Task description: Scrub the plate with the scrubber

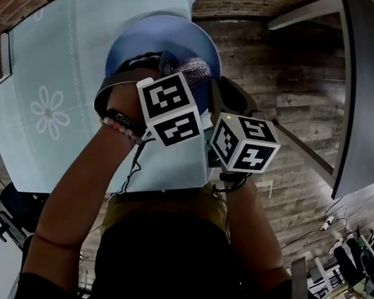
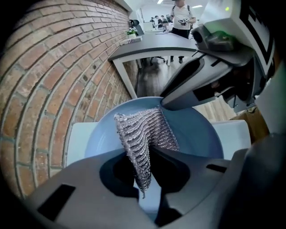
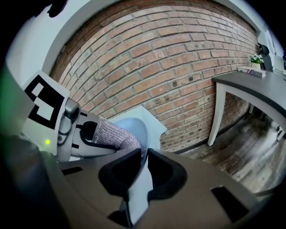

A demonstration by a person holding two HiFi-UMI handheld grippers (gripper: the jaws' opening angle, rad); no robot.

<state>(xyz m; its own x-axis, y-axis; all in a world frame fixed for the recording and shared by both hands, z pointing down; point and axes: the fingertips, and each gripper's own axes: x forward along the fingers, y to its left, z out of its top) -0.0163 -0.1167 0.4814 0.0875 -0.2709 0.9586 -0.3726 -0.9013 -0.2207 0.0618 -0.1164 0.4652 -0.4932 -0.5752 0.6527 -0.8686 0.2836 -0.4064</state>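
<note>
Readable text: none in any view.
Left cube (image 1: 171,109) on left gripper (image 2: 144,156): black-and-white square pattern, no letters or digits.
Right cube (image 1: 244,143) on right gripper (image 3: 144,156): same kind of pattern.
Box (image 3: 251,69) on desk (image 3: 250,85): print too small to read.
Shirt (image 2: 182,20) of background person: dark print, unreadable.

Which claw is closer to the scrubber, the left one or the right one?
Left. The left claw is shut on the scrubber itself; the right claw clamps the plate at its rim, beside the scrubber.
</note>
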